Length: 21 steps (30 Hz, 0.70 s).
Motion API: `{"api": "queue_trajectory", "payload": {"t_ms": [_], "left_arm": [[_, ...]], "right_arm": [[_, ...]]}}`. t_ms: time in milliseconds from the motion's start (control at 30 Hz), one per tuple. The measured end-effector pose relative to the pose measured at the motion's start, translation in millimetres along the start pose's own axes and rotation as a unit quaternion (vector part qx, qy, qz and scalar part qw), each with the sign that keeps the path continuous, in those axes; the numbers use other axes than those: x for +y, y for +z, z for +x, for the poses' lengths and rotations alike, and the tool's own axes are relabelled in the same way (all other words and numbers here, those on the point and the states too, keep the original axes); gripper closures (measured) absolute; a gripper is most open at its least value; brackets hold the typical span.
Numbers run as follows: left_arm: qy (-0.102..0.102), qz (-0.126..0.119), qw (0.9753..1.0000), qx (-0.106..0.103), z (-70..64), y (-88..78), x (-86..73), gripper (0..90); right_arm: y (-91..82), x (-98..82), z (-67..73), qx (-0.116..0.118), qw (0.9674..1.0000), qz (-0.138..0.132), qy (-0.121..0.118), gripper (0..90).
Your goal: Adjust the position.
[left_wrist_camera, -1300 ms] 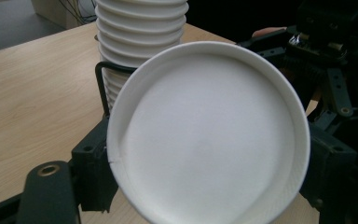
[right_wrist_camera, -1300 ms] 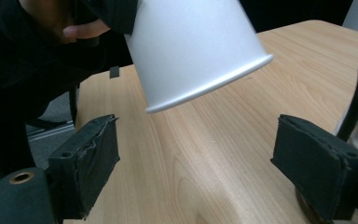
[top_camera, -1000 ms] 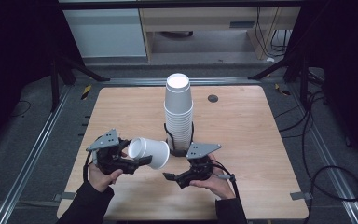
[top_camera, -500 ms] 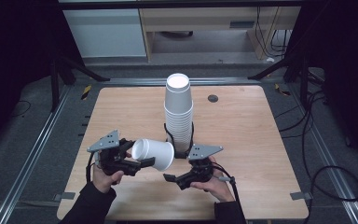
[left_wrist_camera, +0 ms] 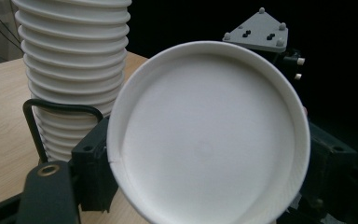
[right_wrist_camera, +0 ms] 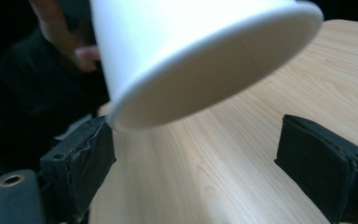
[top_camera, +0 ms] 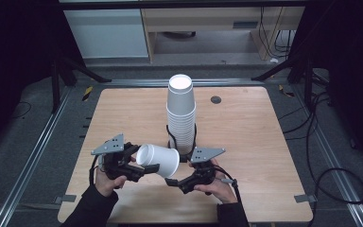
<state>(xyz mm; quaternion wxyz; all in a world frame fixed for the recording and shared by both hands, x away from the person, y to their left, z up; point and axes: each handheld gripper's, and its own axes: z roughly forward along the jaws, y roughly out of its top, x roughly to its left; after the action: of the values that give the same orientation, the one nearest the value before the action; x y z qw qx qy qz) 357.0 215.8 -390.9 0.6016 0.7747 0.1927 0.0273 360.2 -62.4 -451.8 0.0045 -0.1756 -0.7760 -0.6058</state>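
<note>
Holding single paper cup [top_camera: 157, 160] on its side above near table [top_camera: 246, 123] edge, left gripper [top_camera: 144, 169] clamped on cup wall, base toward left hand. Centre: cup stack [top_camera: 181, 113] upright in black wire holder [left_wrist_camera: 51, 109], just behind. Right gripper [top_camera: 172, 181] jaws just been opening, standing apart below cup rim, pads off it. Keep left grip firm, avoid crushing wall, keep right clear of stack.

Paper cup [left_wrist_camera: 208, 135] hides the left tool's far pad; cup stack [left_wrist_camera: 74, 70] cut off at top edge.
</note>
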Motion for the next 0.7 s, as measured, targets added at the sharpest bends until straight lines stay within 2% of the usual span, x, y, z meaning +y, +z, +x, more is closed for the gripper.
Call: {"api": "queue_trajectory", "payload": {"t_ms": [200, 400, 700], "left_arm": [[0.006, 0.009, 0.9998, -0.018, -2.2, 3.8, -1.2, 20.7], [0.007, 0.015, 0.9994, -0.031, -3.1, 6.6, -2.2, 20.8], [0.005, 0.023, 0.9988, -0.043, -3.1, 7.7, -2.8, 21.0]], "right_arm": [[2.6, 0.4, 0.1, 0.002, 1.0, -0.006, -0.001, 9.3], [6.0, 0.9, 1.8, 0.015, 0.9998, -0.011, -0.004, 8.3], [10.5, 2.1, 1.5, 0.029, 0.9995, -0.004, -0.013, 6.4]]}}
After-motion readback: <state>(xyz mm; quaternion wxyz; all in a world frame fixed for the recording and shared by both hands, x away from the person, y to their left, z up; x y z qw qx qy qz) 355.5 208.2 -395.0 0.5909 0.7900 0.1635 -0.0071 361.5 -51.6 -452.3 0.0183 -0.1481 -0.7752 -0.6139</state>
